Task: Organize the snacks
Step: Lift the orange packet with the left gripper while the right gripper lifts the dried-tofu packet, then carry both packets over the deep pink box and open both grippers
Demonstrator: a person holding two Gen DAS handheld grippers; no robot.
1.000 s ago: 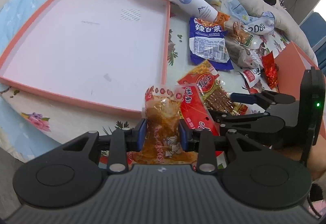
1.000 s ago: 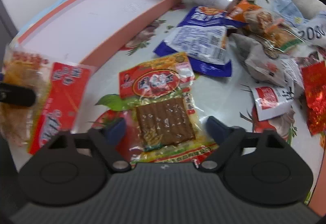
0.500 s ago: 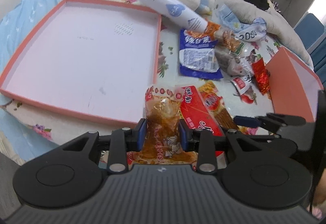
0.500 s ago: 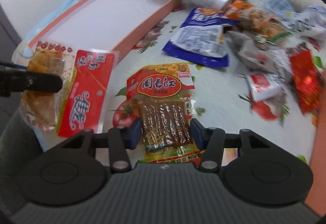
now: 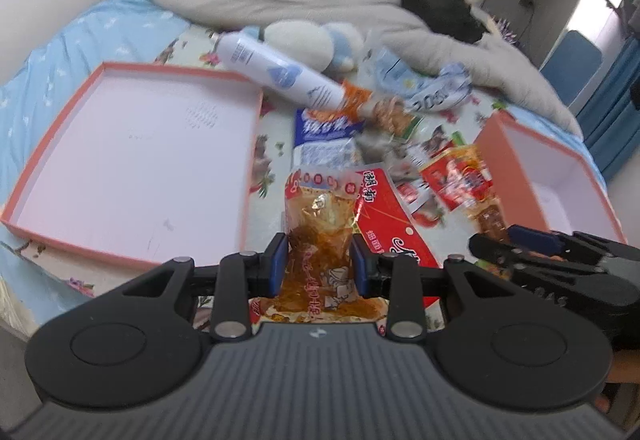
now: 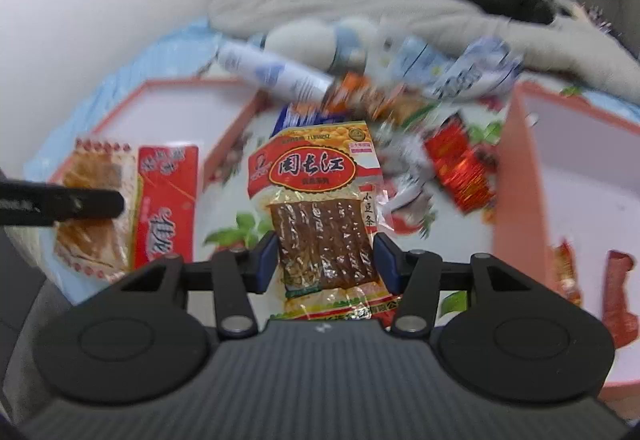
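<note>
1. Left wrist view: my left gripper is clamping its jaws on two packets at once, a clear pouch of orange snack and a red packet beside it on the right. Both are hanging free above the floral sheet. The shallow pink lid is lying to the left and the deeper pink box to the right. The loose pile of snacks is sitting between them, further off, with a white bottle resting at its far edge.

2. Right wrist view: my right gripper is gripping the bean-strip packet by its lower half, the blue pads pressing its edges after just closing in on it. The packet is lifted clear of the sheet. The pink box is standing close on the right, with a couple of red packets already in its near corner.

3. To do this well, I am judging that I should be keeping both grips firm, carrying over the box wall rather than brushing it, and releasing low so nothing is sliding out; the red packet looks loosely pinched and may slip.
</note>
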